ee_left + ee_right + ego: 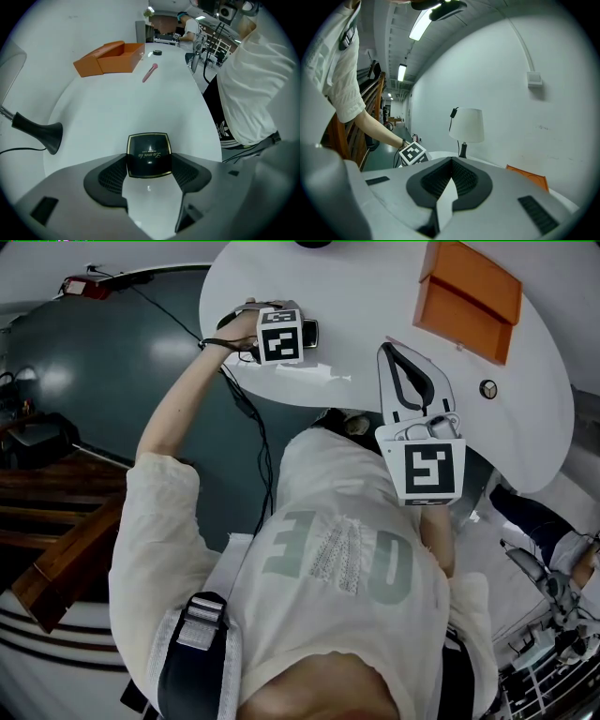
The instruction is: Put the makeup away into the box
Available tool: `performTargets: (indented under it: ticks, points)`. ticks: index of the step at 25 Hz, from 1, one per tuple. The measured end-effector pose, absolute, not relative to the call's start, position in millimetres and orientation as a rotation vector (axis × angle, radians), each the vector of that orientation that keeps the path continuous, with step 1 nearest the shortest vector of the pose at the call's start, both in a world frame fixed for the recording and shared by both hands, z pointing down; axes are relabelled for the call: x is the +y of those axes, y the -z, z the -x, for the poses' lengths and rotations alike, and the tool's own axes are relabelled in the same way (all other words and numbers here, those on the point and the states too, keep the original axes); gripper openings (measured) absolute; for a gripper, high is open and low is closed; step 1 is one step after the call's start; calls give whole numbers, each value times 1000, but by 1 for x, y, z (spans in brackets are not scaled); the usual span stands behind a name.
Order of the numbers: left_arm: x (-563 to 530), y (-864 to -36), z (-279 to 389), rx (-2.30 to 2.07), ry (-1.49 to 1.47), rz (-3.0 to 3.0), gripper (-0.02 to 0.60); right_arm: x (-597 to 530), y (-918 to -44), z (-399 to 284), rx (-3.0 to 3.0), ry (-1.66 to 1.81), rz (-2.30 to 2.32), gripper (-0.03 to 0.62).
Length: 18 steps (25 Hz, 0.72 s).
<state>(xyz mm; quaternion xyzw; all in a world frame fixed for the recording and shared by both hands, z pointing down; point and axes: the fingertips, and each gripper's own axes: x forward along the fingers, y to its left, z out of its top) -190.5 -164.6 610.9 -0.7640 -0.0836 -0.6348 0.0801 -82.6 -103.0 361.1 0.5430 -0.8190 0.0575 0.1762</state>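
Observation:
A square black compact with a gold rim lies flat on the white table. My left gripper points straight down over it, open, with a pad close by each side of the compact. In the head view this gripper shows only its marker cube, near the table's left edge. The orange box stands open at the far right; it is also in the left gripper view. A pink stick and a small round item lie near the box. My right gripper hovers over the table, tips together, holding nothing.
A lamp with a black base and a white shade stands by the wall behind the left gripper. The table's curved front edge runs close to the person's body. A small round item lies on the table right of my right gripper.

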Motion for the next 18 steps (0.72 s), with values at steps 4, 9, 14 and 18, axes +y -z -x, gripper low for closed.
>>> performTargets:
  ticks: [4, 9, 14, 18]
  points:
    - [-167, -613, 191, -268, 1945, 2313, 298, -104, -364, 82, -2320, -165, -1532, 5]
    - [-167, -613, 187, -321, 1919, 2324, 296, -101, -365, 80, -2314, -173, -1540, 3]
    - [-177, -548, 148, 10, 1557, 2683, 296, -102, -353, 73, -2292, -156, -1650, 3]
    - [-182, -466, 103, 521, 1147, 2941, 296, -106, -351, 41, -2213, -199, -1827, 3]
